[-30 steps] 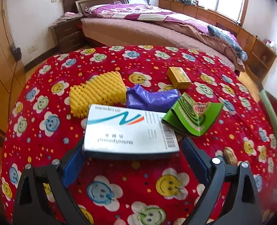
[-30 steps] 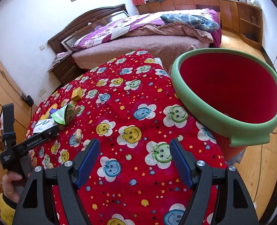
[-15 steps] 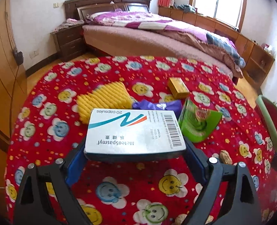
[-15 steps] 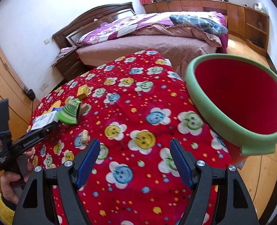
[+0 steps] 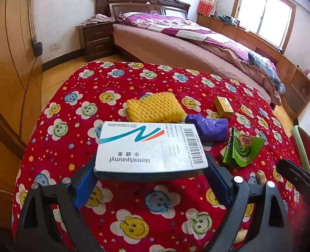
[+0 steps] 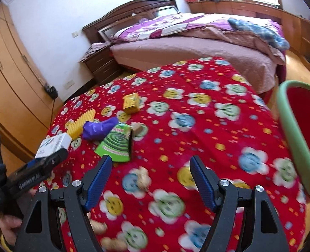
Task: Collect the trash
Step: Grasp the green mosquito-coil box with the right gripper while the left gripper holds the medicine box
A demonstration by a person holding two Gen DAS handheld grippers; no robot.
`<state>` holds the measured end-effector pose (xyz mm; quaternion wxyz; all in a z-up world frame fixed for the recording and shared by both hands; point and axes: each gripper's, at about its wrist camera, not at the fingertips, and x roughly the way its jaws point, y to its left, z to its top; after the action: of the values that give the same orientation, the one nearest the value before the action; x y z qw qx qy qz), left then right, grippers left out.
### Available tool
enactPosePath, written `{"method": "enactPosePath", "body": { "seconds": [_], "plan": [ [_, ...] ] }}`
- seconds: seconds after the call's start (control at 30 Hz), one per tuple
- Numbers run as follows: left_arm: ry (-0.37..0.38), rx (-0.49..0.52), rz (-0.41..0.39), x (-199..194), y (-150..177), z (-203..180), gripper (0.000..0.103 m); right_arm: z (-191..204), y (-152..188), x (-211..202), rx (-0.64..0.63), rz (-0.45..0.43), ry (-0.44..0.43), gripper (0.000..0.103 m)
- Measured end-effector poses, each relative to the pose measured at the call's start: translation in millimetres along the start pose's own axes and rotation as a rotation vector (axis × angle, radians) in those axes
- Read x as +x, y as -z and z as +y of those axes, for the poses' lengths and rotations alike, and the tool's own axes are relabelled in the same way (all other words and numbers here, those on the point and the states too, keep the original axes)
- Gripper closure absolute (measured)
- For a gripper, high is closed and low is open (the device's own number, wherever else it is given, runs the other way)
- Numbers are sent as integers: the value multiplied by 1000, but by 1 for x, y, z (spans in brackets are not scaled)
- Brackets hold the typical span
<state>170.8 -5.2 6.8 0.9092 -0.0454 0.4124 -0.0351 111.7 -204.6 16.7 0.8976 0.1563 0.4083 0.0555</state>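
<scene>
My left gripper (image 5: pixel 151 173) is shut on a white medicine box (image 5: pixel 150 147), lifted above the red smiley-flower tablecloth (image 5: pixel 75 96). The same box (image 6: pixel 54 143) shows at the left of the right wrist view, with a hand below it. On the cloth lie a yellow foam net (image 5: pixel 155 108), a purple bag (image 5: pixel 209 129), a green mosquito-coil packet (image 5: pixel 242 147), a small yellow box (image 5: pixel 223 106) and peanut shells (image 5: pixel 261 176). My right gripper (image 6: pixel 151 175) is open and empty over the cloth, just in front of the green packet (image 6: pixel 116 145). The red bin with a green rim (image 6: pixel 295 138) stands at the right table edge.
A bed (image 5: pixel 197 40) and a nightstand (image 5: pixel 96 38) stand behind the table. A wooden wardrobe (image 5: pixel 9 67) runs along the left. Low cabinets (image 6: pixel 260 10) line the window wall. More peanut shells (image 6: pixel 142 180) lie near my right gripper.
My left gripper has lifted the medicine box a little and shifted left. My right gripper has swung left, from the bin toward the trash pile; the bin slid to the right edge of its view.
</scene>
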Motion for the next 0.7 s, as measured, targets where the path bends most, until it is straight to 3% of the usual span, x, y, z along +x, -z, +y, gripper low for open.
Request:
{"method": "enactPosePath", "body": {
  "seconds": [0.3,0.47,0.7],
  "plan": [
    [14,8,-14,-2,3,-4,11,12,-7,43,15,82,-85,60],
    [26,8,-11,-2,4,-7,11,12,-3,46,8,81,-96,96],
    [38,-6,-26,-14,8,-6,11,4,2,29,43,34,-134,101]
  ]
}}
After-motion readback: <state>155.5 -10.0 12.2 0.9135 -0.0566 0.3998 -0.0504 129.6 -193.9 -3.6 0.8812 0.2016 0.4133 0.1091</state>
